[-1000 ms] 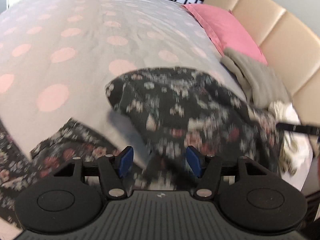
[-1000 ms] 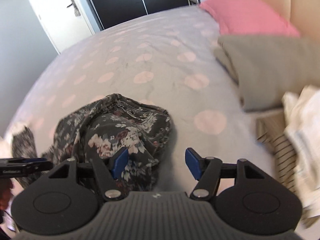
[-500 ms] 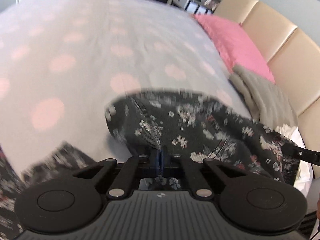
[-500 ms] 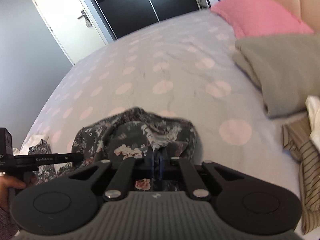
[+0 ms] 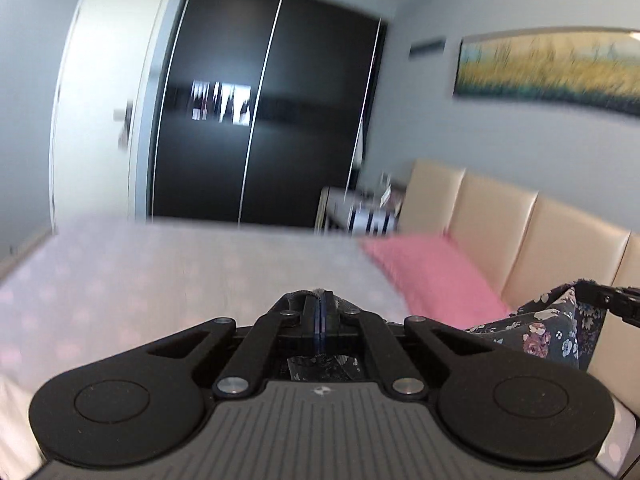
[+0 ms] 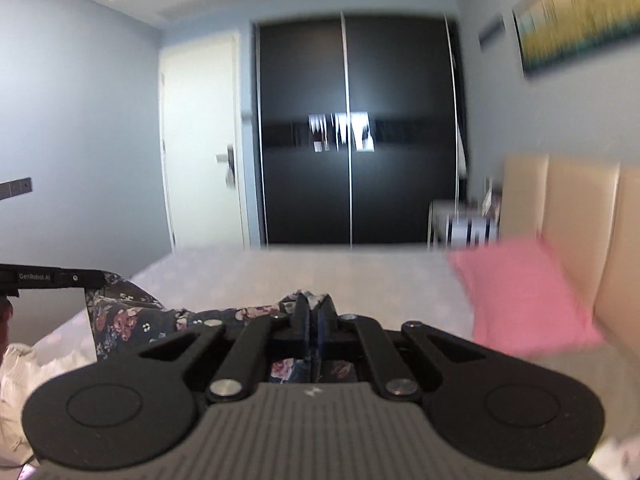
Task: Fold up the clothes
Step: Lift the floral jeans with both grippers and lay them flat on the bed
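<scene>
A dark floral garment (image 6: 132, 320) hangs stretched in the air between my two grippers, lifted off the bed. My left gripper (image 5: 322, 300) is shut on one edge of it; cloth shows behind the pads. My right gripper (image 6: 313, 307) is shut on another edge, with floral cloth bunched at the fingertips. In the left wrist view the garment (image 5: 556, 332) reaches to the right gripper's tip at the far right. In the right wrist view the left gripper's arm (image 6: 52, 278) holds the cloth at the far left. Most of the garment hangs below, hidden.
The bed (image 5: 160, 272) with a grey, pink-dotted cover lies below. A pink pillow (image 6: 520, 292) rests against the beige padded headboard (image 5: 520, 232). A black wardrobe (image 6: 352, 132), a white door (image 6: 200, 140) and a nightstand (image 5: 360, 212) stand beyond. White clothes (image 6: 24, 372) lie at lower left.
Both grippers closed on the floral garment where it lay on the bed, then rose sharply with it. Both views tilted up from the bed to the wardrobe and walls.
</scene>
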`<act>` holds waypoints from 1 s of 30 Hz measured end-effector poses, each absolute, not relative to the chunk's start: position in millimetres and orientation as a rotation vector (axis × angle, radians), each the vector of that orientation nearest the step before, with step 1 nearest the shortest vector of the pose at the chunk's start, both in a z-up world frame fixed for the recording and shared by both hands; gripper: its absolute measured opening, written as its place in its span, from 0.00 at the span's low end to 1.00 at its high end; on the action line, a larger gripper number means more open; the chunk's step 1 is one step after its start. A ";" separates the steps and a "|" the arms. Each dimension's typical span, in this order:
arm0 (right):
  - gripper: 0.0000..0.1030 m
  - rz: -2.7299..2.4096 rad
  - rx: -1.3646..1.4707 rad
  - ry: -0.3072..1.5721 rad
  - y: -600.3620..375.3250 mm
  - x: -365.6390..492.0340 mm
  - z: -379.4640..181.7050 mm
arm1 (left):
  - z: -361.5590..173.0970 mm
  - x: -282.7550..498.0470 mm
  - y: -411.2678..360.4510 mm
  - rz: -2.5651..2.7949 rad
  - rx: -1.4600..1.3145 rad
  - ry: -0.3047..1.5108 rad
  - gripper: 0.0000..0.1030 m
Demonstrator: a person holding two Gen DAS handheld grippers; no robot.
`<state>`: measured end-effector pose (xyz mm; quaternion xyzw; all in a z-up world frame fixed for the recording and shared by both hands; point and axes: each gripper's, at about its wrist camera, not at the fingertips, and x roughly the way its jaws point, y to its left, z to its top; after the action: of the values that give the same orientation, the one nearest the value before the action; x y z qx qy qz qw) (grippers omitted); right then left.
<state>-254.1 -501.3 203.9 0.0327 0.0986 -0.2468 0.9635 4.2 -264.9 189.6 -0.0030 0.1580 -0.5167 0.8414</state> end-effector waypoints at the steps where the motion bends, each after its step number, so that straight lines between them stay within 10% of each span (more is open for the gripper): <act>1: 0.04 -0.503 0.023 0.161 -492.5 -256.3 225.4 | 209.6 -0.2 -256.1 -1.096 -0.020 0.292 0.00; 12: 0.04 -0.516 -0.152 0.032 -437.7 -284.2 319.4 | 254.0 -42.2 -208.3 -1.112 0.031 0.256 0.00; 30: 0.04 -0.133 0.231 0.976 -383.4 -283.4 -42.4 | -61.9 -60.8 -126.8 -1.026 0.647 0.972 0.00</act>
<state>-283.4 -383.4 -42.4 0.1106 0.4676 -0.0635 0.8747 -60.8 -126.8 -61.9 0.2917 0.4387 -0.4630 0.7128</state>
